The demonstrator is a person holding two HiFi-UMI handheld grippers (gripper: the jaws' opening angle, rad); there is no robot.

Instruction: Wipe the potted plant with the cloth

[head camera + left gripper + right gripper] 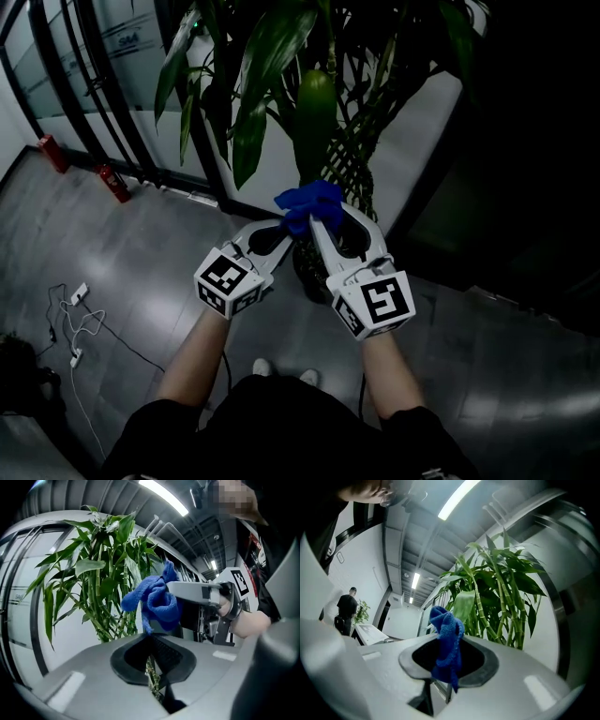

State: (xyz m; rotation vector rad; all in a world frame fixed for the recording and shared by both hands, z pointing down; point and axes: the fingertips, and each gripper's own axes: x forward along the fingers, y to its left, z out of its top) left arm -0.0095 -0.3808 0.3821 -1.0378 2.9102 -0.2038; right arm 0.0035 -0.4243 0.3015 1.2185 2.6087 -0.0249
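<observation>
Cloth, blue and bunched, sits pinched in the closed jaws of the right gripper, just in front of the potted plant. Only the head view shows both tools side by side with their tips almost touching. The right gripper view shows the cloth caught between its pads and hanging down over them, with a broad leaf just behind its top. The left gripper view sees the cloth from the side, bulging off the right gripper. The left gripper has its jaws drawn to a narrow slit with nothing gripped, and woven stems show through the slit. From the head, the pot is hidden behind both grippers. A distant person appears only in the right gripper view.
</observation>
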